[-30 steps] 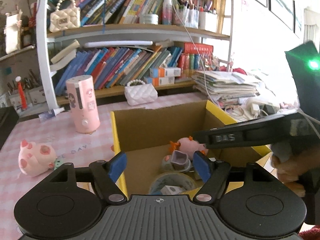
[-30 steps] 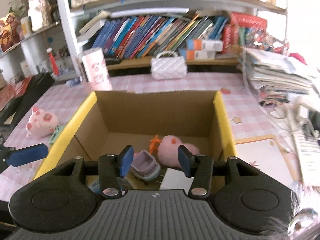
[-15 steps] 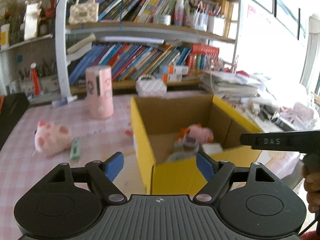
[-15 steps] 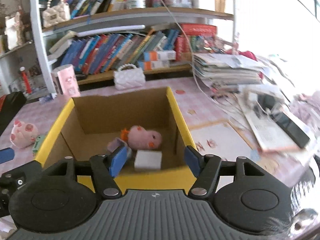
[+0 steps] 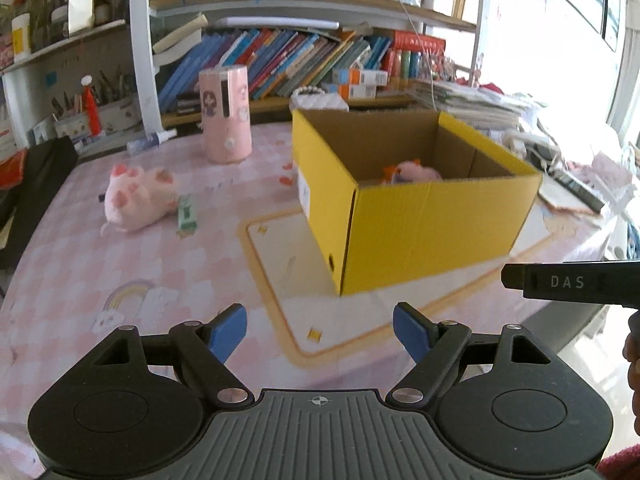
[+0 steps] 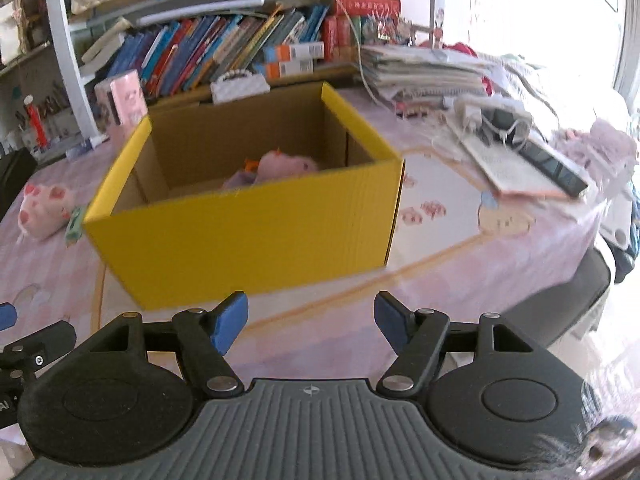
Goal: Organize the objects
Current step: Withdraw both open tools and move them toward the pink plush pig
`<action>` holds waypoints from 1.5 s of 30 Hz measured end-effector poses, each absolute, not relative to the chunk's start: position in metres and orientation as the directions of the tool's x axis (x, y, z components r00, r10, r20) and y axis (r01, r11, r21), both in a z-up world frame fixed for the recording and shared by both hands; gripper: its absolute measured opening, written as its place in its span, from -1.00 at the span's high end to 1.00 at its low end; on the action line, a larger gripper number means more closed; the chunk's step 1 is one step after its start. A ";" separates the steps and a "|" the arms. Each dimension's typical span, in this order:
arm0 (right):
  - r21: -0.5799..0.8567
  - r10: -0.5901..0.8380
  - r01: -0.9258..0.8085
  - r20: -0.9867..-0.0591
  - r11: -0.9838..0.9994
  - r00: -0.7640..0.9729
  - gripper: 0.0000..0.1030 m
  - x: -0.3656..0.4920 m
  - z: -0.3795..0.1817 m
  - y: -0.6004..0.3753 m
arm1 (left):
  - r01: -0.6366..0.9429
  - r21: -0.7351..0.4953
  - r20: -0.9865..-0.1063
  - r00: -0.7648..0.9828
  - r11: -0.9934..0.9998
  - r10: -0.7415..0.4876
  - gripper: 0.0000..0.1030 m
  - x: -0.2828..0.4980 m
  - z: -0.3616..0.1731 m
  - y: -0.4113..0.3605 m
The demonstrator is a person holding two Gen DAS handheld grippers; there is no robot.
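With both the left gripper (image 5: pixel 320 330) spread and empty and the right gripper (image 6: pixel 311 322) empty, fingers opening, approach the pink plush (image 5: pixel 136 196) on the desk (image 5: pixel 120 280) low, straddling it before carrying it to the yellow box (image 5: pixel 420 224)

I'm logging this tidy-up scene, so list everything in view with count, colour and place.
cardboard box: one, yellow outside, mid table
pink plush toy: one, inside box
pig plush: one, pink, on table left of box
green packet: one, beside pig plush
cylinder: one, pink, behind pig plush
quilted bag: one, white, behind box
books: many, mixed, on shelf
paper stack: one, right of box
left tongs: open, empty
right tongs: opening, empty
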State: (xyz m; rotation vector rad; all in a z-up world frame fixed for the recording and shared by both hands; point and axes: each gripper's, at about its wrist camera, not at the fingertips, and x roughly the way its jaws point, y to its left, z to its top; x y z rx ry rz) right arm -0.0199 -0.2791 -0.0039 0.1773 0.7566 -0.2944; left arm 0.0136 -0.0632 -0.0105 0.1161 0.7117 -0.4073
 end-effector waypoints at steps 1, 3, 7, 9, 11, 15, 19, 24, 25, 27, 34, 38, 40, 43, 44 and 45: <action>0.055 -0.191 0.321 -0.704 0.946 0.684 -0.32 -0.023 -0.006 -0.275 | 0.402 -0.033 -0.660 0.679 0.915 -0.322 -0.60 0.012 -0.011 -0.060; 0.061 -0.176 0.311 -0.715 0.949 0.677 -0.32 -0.030 -0.009 -0.266 | 0.403 -0.033 -0.667 0.672 0.914 -0.320 -0.60 0.007 -0.013 -0.054; 0.067 -0.149 0.284 -0.726 0.956 0.671 -0.38 -0.039 -0.013 -0.248 | 0.394 -0.030 -0.680 0.666 0.919 -0.307 -0.61 -0.002 -0.015 -0.041; 0.070 -0.135 0.269 -0.729 0.961 0.671 -0.40 -0.043 -0.014 -0.239 | 0.387 -0.031 -0.686 0.662 0.922 -0.301 -0.61 -0.007 -0.017 -0.034; 0.073 -0.121 0.254 -0.734 0.964 0.669 -0.41 -0.045 -0.015 -0.231 | 0.379 -0.031 -0.690 0.661 0.925 -0.294 -0.61 -0.011 -0.017 -0.027; 0.077 -0.095 0.225 -0.742 0.971 0.664 -0.42 -0.049 -0.018 -0.217 | 0.359 -0.029 -0.693 0.665 0.933 -0.277 -0.62 -0.019 -0.018 -0.014; 0.080 -0.067 0.189 -0.744 0.979 0.665 -0.43 -0.050 -0.019 -0.203 | 0.338 -0.024 -0.694 0.671 0.941 -0.259 -0.62 -0.024 -0.018 -0.002; 0.082 -0.032 0.138 -0.742 0.987 0.670 -0.43 -0.050 -0.019 -0.187 | 0.309 -0.018 -0.692 0.682 0.951 -0.235 -0.63 -0.030 -0.015 0.012; 0.082 -0.026 0.130 -0.741 0.988 0.671 -0.44 -0.049 -0.018 -0.184 | 0.304 -0.017 -0.691 0.685 0.953 -0.231 -0.63 -0.031 -0.015 0.015; 0.082 -0.017 0.115 -0.737 0.990 0.675 -0.44 -0.049 -0.017 -0.179 | 0.294 -0.014 -0.687 0.692 0.956 -0.223 -0.63 -0.033 -0.013 0.019; 0.078 0.005 0.074 -0.720 0.994 0.694 -0.49 -0.046 -0.011 -0.161 | 0.260 -0.010 -0.672 0.714 0.966 -0.199 -0.68 -0.036 -0.008 0.035; 0.075 0.017 0.052 -0.713 0.996 0.701 -0.50 -0.044 -0.008 -0.151 | 0.238 -0.010 -0.658 0.729 0.971 -0.186 -0.69 -0.038 -0.004 0.045; 0.071 0.023 0.038 -0.708 0.997 0.706 -0.50 -0.043 -0.006 -0.145 | 0.228 -0.011 -0.654 0.735 0.974 -0.179 -0.69 -0.038 -0.003 0.050; 0.065 0.034 0.017 -0.700 0.998 0.713 -0.51 -0.041 -0.003 -0.136 | 0.213 -0.013 -0.647 0.744 0.977 -0.170 -0.70 -0.039 -0.001 0.057; 0.063 0.037 0.010 -0.697 0.998 0.716 -0.51 -0.041 -0.002 -0.133 | 0.209 -0.012 -0.644 0.746 0.978 -0.168 -0.70 -0.039 -0.001 0.059; 0.062 0.039 0.005 -0.695 0.998 0.718 -0.51 -0.040 -0.002 -0.130 | 0.206 -0.012 -0.641 0.749 0.978 -0.166 -0.70 -0.039 0.000 0.061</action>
